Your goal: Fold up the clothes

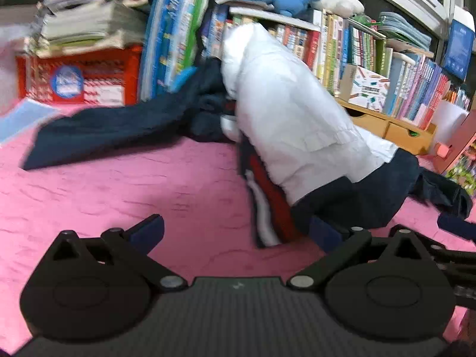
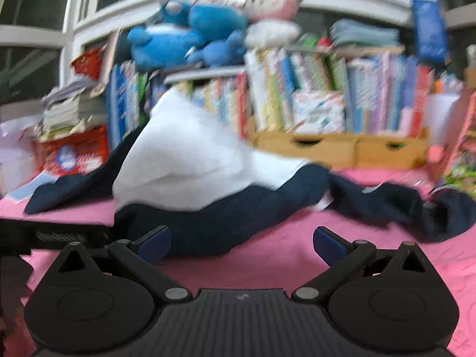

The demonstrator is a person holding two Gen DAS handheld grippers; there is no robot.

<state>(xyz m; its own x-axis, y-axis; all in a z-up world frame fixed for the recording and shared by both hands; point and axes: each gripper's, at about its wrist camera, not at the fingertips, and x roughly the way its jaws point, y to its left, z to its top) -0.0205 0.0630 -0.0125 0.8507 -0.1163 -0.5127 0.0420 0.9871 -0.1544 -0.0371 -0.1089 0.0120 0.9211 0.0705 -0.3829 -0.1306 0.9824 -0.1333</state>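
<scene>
Left gripper point(image 1: 236, 230): jaws spread apart, empty, low over pink cover point(image 1: 104, 196).
Clothes pile point(image 1: 285, 113): white and navy garments heaped mid-cover, against bookshelf point(image 1: 372, 59); blurred.
Right gripper point(image 2: 241, 245): jaws apart, empty, left finger at navy cloth point(image 2: 238, 223).

The surface point(image 1: 89, 196) wears a pink cloth, matt with a fine crinkled grain. On it the white garment point(image 1: 291, 107) looks like smooth woven cloth, the navy garment point(image 2: 226, 223) soft and dull. Behind them stand a bare wooden drawer box point(image 2: 342, 145) and fuzzy plush toys point(image 2: 190, 35). The fingers point(image 2: 154, 244) are matt black plastic with blue pads.
</scene>
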